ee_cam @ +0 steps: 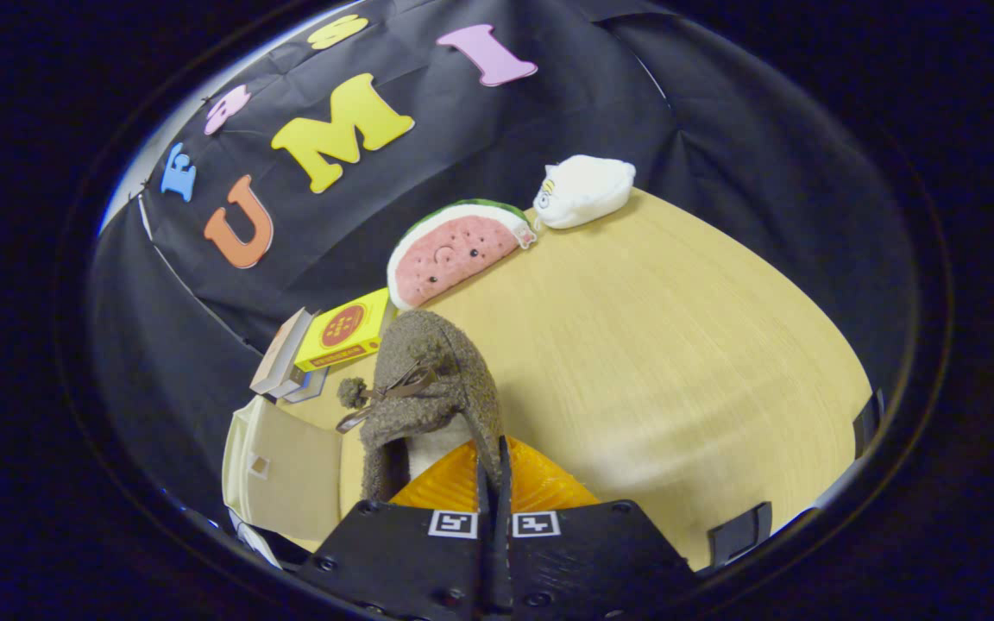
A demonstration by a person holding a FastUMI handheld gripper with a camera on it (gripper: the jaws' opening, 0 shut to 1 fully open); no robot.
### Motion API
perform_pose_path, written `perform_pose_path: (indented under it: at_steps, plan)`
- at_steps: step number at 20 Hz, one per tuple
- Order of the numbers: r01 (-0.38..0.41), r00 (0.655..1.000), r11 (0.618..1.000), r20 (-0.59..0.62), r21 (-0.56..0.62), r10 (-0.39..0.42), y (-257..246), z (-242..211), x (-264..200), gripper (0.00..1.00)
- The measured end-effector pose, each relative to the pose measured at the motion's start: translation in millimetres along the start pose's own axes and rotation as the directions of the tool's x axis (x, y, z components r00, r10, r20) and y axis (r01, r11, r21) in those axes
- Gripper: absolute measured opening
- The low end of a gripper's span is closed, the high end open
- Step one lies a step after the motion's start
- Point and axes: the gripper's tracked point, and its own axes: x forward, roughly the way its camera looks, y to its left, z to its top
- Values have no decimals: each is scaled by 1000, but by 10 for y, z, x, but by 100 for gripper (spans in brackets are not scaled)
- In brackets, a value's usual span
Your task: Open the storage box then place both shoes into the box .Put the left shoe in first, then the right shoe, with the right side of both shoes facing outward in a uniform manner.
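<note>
**Progress check: one shoe in the grip, box open**

Use the storage box (pixel 286 470) as your reference. It stands open: its pale lid or flap is swung clear, and the interior is too cropped to tell whether a shoe already lies inside.

Your gripper (pixel 494 483) has its fingers pressed almost together, pinching the thin rim of the shoe's collar. The shoe (pixel 432 388), a fuzzy brown slipper with a small bow and pom-pom, hangs just beside the box on the side away from the booth wall, toe pointing away from you. It appears lifted off the table (pixel 678 371), though the frame does not settle this.

Judged status:
1. Opening the box: done.
2. First shoe: in hand, not yet placed. You cannot tell from this view whether it is the left or the right shoe.
3. Second shoe: not placed, as far as this frame lets you judge.

Beyond the box, towards the wall, stand a yellow carton (pixel 343 330) and a small stack of books (pixel 286 362). Farther along the table edge lie a watermelon plush (pixel 454 250) and a white plush (pixel 583 190), both well apart from the box and outside the task.

Before release, confirm the shoe's right side faces outward.
</note>
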Motion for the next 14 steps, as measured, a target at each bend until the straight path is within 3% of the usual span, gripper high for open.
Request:
perform_pose_path:
  at_steps: [7,14]
  plan:
    - [-128,991,991,30,-40,130,1693,-107,-384,0]
    - [-170,985,985,14,-3,170,3157,-619,-182,0]
